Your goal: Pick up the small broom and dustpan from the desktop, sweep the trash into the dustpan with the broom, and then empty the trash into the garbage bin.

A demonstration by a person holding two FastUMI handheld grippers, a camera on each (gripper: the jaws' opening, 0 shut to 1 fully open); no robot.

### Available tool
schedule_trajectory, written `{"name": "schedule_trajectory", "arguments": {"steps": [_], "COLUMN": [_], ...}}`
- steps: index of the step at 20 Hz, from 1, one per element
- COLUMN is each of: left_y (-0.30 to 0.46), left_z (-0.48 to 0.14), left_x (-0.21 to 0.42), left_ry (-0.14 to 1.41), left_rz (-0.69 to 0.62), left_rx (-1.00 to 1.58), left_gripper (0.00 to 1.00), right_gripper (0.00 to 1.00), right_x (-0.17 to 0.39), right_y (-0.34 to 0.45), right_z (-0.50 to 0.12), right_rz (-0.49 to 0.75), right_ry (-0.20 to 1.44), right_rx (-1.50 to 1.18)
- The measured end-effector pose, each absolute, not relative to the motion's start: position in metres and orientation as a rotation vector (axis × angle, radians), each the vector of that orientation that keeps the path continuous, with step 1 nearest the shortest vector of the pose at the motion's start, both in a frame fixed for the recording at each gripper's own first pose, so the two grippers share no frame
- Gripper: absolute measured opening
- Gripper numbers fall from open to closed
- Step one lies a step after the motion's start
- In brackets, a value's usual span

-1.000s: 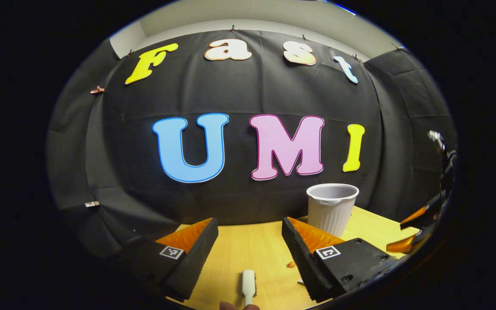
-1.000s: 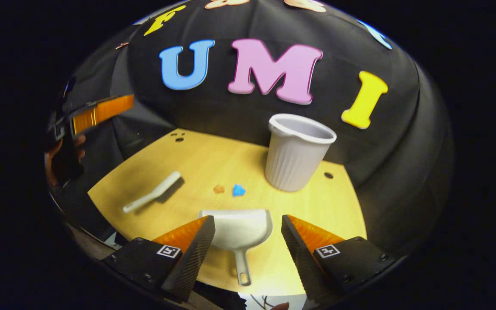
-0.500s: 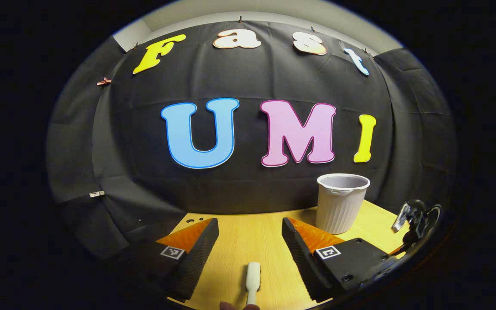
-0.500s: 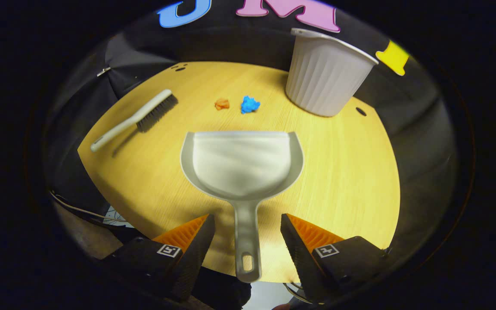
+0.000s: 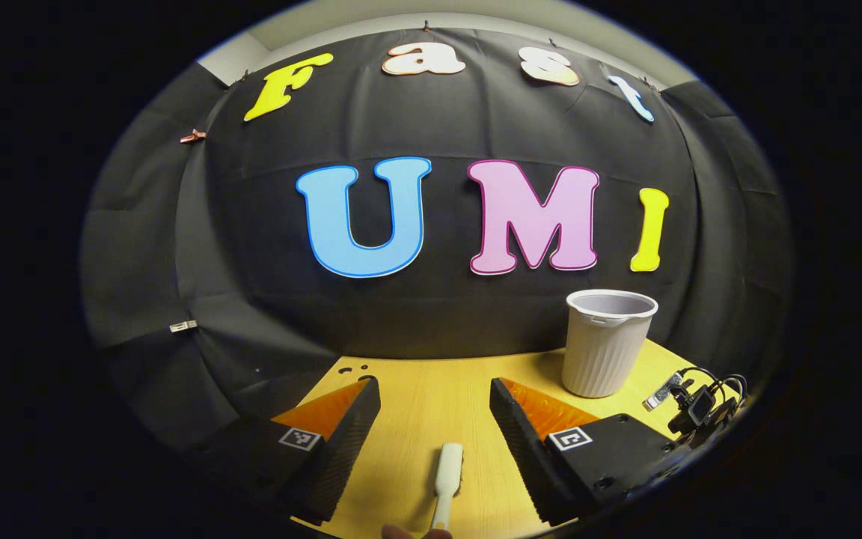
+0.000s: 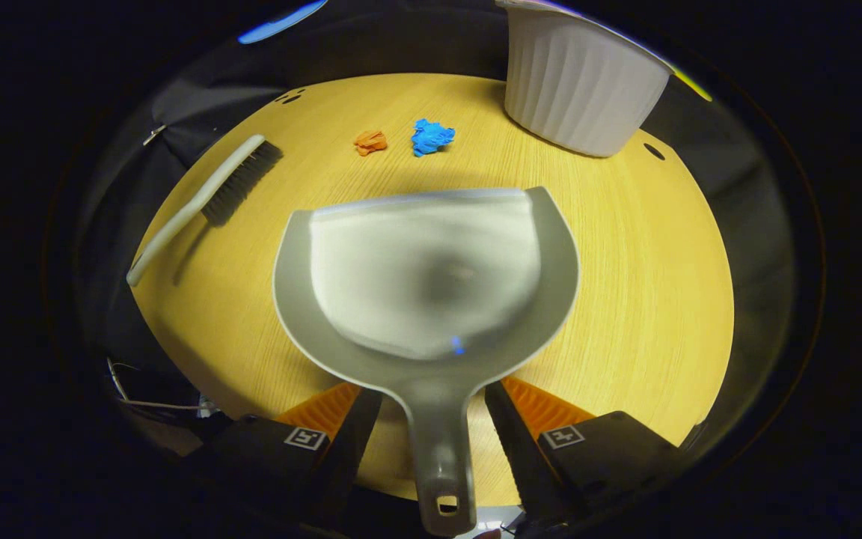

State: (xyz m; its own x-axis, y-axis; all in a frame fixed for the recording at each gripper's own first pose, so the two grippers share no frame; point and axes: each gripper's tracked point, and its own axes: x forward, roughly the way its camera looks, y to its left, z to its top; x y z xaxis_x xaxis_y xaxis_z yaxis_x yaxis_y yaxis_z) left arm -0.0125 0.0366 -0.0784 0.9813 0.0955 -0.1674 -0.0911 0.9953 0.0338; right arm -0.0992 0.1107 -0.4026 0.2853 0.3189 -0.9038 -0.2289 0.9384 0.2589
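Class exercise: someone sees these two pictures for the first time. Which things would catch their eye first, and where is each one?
In the right gripper view, the grey plastic dustpan dominates the middle of the wooden desktop, its handle between the right gripper fingers. Beyond its front edge lie a blue paper scrap and an orange paper scrap. The white ribbed bin stands far right.

Light wooden desktop (image 6: pixel 625 299) carrying sweeping set inside booth. Grey dustpan (image 6: pixel 423 269) lying flat at centre, handle pointing toward near edge. White-handled broom (image 6: pixel 206 202) lying at left, dark bristles facing dustpan. Orange scrap (image 6: pixel 370 141) and blue scrap (image 6: pixel 431 137) sitting side by side, just beyond dustpan's open mouth. White ribbed garbage bin (image 6: pixel 584 93) standing upright at far right. Small dark holes showing in desktop surface near far-left and right edges.
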Motion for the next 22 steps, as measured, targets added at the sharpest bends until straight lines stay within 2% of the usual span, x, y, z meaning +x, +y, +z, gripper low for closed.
{"name": "schedule_trajectory", "arguments": {"steps": [1, 2, 3, 4, 10, 12, 13, 14, 20, 22], "left_y": [0.036, 0.037, 0.036, 0.035, 0.038, 0.039, 0.039, 0.038, 0.027, 0.029], "left_z": [-0.081, -0.083, -0.088, -0.097, -0.149, -0.173, -0.187, -0.203, -0.308, -0.332], "left_x": [-0.013, -0.014, -0.015, -0.016, -0.016, -0.019, -0.02, -0.019, -0.032, -0.031], "left_ry": [0.177, 0.188, 0.206, 0.233, 0.432, 0.518, 0.561, 0.608, 1.028, 1.127], "left_rz": [0.099, 0.104, 0.11, 0.113, 0.116, 0.115, 0.106, 0.091, -0.083, -0.102], "left_rx": [0.025, 0.024, 0.022, 0.015, -0.027, -0.032, -0.042, -0.054, -0.032, -0.039], "left_gripper": [0.95, 0.95, 0.98, 0.95, 0.95, 0.95, 0.95, 0.95, 0.95, 0.91], "right_gripper": [0.87, 0.77, 0.58, 0.39, 0.37, 0.37, 0.41, 0.37, 0.37, 0.37], "right_x": [-0.098, -0.098, -0.098, -0.096, -0.092, -0.082, -0.078, -0.078, -0.08, -0.084], "right_y": [0.111, 0.105, 0.104, 0.107, 0.109, 0.099, 0.095, 0.091, 0.074, 0.07], "right_z": [-0.405, -0.408, -0.403, -0.409, -0.395, -0.382, -0.377, -0.372, -0.358, -0.358], "right_rz": [0.361, 0.342, 0.345, 0.351, 0.404, 0.405, 0.412, 0.423, 0.46, 0.462], "right_ry": [1.238, 1.253, 1.243, 1.238, 1.181, 1.108, 1.087, 1.072, 1.041, 1.041], "right_rx": [0.085, 0.06, 0.055, 0.055, 0.106, 0.069, 0.043, 0.02, -0.036, -0.047]}}
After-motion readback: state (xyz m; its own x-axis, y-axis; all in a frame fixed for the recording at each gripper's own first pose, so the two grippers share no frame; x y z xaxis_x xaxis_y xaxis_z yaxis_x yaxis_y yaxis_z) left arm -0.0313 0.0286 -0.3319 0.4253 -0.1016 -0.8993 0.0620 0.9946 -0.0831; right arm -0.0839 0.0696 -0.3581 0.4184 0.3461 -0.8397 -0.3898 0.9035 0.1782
